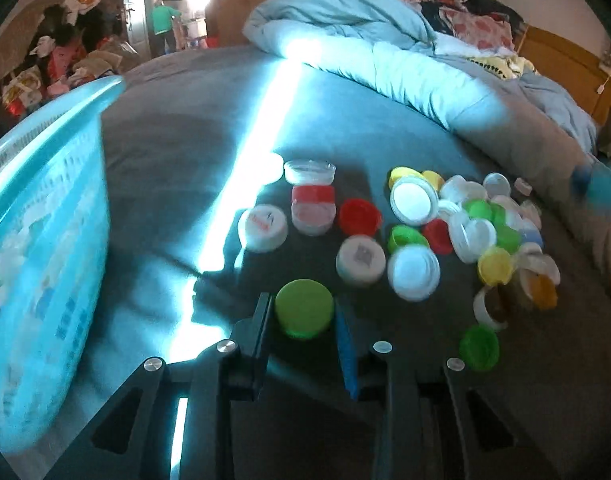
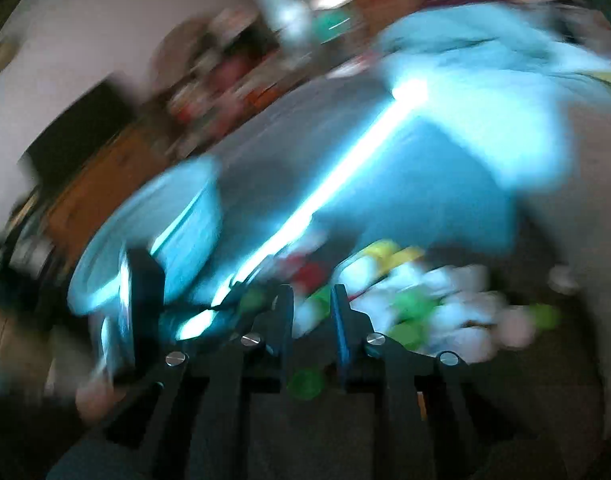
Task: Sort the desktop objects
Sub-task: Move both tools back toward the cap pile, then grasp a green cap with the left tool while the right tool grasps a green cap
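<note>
Left gripper (image 1: 304, 312) clamps a green bottle cap (image 1: 304, 307) between its two black fingers (image 1: 261, 320), low over a dark grey bedspread (image 1: 177, 152) crossed by a bright strip of sunlight. Largest in view, a rumpled pale blue duvet (image 1: 365, 52) lies heaped across the far side of the bed, and a light blue perforated plastic basket (image 1: 37, 216) stands at the left edge. A scattered pile of bottle caps (image 1: 457, 224) in white, green, yellow and red covers the bedspread ahead and to the right of the held cap, with a white printed cap (image 1: 262, 227) and a red cap (image 1: 359, 217) lying apart from the heap. Right gripper (image 2: 311, 306) appears heavily blurred, its fingers a narrow gap apart; whether anything sits between them cannot be told. One loose green cap (image 1: 479, 348) rests alone near the lower right.
</note>
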Demonstrator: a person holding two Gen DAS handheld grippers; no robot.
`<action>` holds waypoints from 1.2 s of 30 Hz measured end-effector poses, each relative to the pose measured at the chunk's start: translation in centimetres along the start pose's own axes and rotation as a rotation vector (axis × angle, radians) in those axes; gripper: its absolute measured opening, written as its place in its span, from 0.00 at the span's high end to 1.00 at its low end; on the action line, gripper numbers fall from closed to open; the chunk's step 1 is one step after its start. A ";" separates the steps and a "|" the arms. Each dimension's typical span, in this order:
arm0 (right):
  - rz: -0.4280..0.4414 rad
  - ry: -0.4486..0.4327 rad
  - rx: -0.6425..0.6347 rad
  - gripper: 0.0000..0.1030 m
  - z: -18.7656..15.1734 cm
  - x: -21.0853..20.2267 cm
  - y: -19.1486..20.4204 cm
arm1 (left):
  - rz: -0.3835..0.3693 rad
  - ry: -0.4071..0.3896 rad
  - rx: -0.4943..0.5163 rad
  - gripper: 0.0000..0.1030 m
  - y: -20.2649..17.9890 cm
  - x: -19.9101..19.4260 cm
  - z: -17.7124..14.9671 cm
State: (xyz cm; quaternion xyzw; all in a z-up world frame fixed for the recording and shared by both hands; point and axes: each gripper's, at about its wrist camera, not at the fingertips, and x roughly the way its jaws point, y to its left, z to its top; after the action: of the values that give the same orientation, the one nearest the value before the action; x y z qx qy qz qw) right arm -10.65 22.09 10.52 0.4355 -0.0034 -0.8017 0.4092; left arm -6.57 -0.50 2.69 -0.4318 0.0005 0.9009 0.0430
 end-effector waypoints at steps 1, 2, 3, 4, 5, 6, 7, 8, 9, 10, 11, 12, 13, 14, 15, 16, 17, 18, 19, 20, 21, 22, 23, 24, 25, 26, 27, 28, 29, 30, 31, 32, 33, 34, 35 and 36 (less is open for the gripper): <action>-0.006 0.065 -0.047 0.83 -0.5 1.2 0.6 | -0.004 -0.007 0.004 0.70 0.0 -0.3 -0.5; 0.034 0.142 -0.084 0.83 -1.4 2.6 1.5 | -0.010 -0.010 0.008 0.70 0.0 -0.4 -0.9; 0.050 0.177 -0.100 0.83 -1.8 3.4 2.0 | -0.013 -0.016 0.009 0.70 0.0 -0.5 -1.3; 0.032 0.222 -0.126 0.83 -2.3 4.2 2.5 | -0.017 -0.019 0.007 0.70 -0.1 -0.4 -1.3; -0.015 0.263 -0.161 0.83 -2.9 5.1 2.8 | -0.027 -0.019 -0.004 0.70 0.2 -0.4 -1.3; -0.047 0.283 -0.172 0.83 -3.2 5.5 2.8 | -0.033 -0.019 -0.012 0.70 0.4 -0.4 -1.3; -0.063 0.293 -0.174 0.82 -3.4 5.9 2.7 | -0.043 -0.021 -0.021 0.70 0.6 -0.3 -1.3; -0.075 0.291 -0.176 0.81 -3.4 6.0 2.7 | -0.052 -0.026 -0.026 0.70 0.8 -0.3 -1.4; -0.091 0.288 -0.174 0.78 -3.4 6.0 2.6 | -0.055 -0.030 -0.028 0.69 0.5 -0.2 -1.4; -0.094 0.282 -0.165 0.76 -3.4 6.0 2.4 | -0.058 -0.031 -0.030 0.69 0.4 -0.1 -1.3; -0.100 0.278 -0.152 0.74 -3.3 5.9 2.2 | -0.061 -0.031 -0.032 0.69 0.5 0.0 -1.4; -0.118 0.277 -0.146 0.67 -3.1 5.8 1.8 | -0.065 -0.030 -0.037 0.69 0.6 0.0 -1.4; -0.133 0.277 -0.143 0.65 -3.1 5.8 1.6 | -0.067 -0.031 -0.038 0.69 0.6 0.0 -1.4; -0.144 0.280 -0.135 0.64 -3.2 5.9 1.5 | -0.071 -0.032 -0.040 0.69 0.7 0.0 -1.5; -0.143 0.286 -0.132 0.64 -3.3 6.0 1.4 | -0.073 -0.031 -0.042 0.69 0.6 0.0 -1.5; -0.134 0.292 -0.130 0.64 -3.2 6.0 1.4 | -0.076 -0.029 -0.045 0.69 0.7 0.1 -1.5; -0.115 0.302 -0.129 0.64 -3.2 6.2 1.5 | -0.078 -0.029 -0.048 0.69 0.7 0.1 -1.6; -0.107 0.309 -0.134 0.64 -3.2 6.3 1.7 | -0.078 -0.029 -0.048 0.69 0.8 0.1 -1.6; -0.101 0.312 -0.139 0.64 -3.2 6.3 2.0 | -0.077 -0.030 -0.047 0.69 0.7 0.1 -1.6; -0.107 0.316 -0.148 0.64 -3.3 6.5 2.2 | -0.077 -0.030 -0.046 0.69 0.7 0.1 -1.6; -0.127 0.325 -0.160 0.64 -3.4 6.8 2.3 | -0.077 -0.030 -0.047 0.69 0.7 0.1 -1.6; -0.146 0.333 -0.173 0.64 -3.5 7.1 2.4 | -0.077 -0.029 -0.047 0.69 0.7 0.2 -1.6; -0.166 0.335 -0.184 0.64 -3.5 7.5 2.4 | -0.077 -0.028 -0.047 0.69 0.7 0.2 -1.6; -0.185 0.333 -0.189 0.64 -3.5 7.8 2.3 | -0.077 -0.028 -0.047 0.69 0.7 0.2 -1.5; -0.201 0.330 -0.189 0.64 -3.4 8.0 2.1 | -0.077 -0.028 -0.047 0.69 0.7 0.2 -1.5; -0.209 0.326 -0.183 0.64 -3.3 8.1 1.9 | -0.076 -0.028 -0.047 0.69 0.7 0.2 -1.5; -0.215 0.318 -0.178 0.64 -3.2 8.3 1.7 | -0.075 -0.027 -0.047 0.68 0.7 0.2 -1.5; -0.213 0.315 -0.174 0.64 -3.1 8.4 1.6 | -0.073 -0.026 -0.045 0.68 0.7 0.2 -1.5; -0.209 0.315 -0.170 0.64 -3.0 8.5 1.6 | -0.072 -0.025 -0.044 0.68 0.7 0.3 -1.5; -0.211 0.317 -0.170 0.64 -3.0 8.5 1.5 | -0.070 -0.025 -0.043 0.68 0.7 0.3 -1.5; -0.216 0.319 -0.170 0.67 -3.0 8.6 1.6 | -0.068 -0.024 -0.041 0.68 0.6 0.3 -1.5; -0.218 0.320 -0.169 0.72 -3.1 8.5 1.6 | -0.065 -0.024 -0.039 0.68 0.6 0.3 -1.5; -0.217 0.320 -0.163 0.75 -3.2 8.3 1.6 | -0.062 -0.023 -0.037 0.68 0.5 0.3 -1.4; -0.216 0.320 -0.156 0.75 -3.3 8.2 1.5 | -0.059 -0.022 -0.035 0.68 0.5 0.3 -1.4; -0.221 0.319 -0.154 0.75 -3.4 7.9 1.6 | -0.056 -0.022 -0.032 0.69 0.4 0.3 -1.4; -0.223 0.315 -0.156 0.75 -3.5 7.7 1.6 | -0.055 -0.023 -0.032 0.69 0.4 0.2 -1.4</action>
State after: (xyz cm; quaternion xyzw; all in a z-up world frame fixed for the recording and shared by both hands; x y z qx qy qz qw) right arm -9.34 17.16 3.58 0.5204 0.1710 -0.7618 0.3459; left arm -5.65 -0.93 1.70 -0.4220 -0.0265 0.9042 0.0607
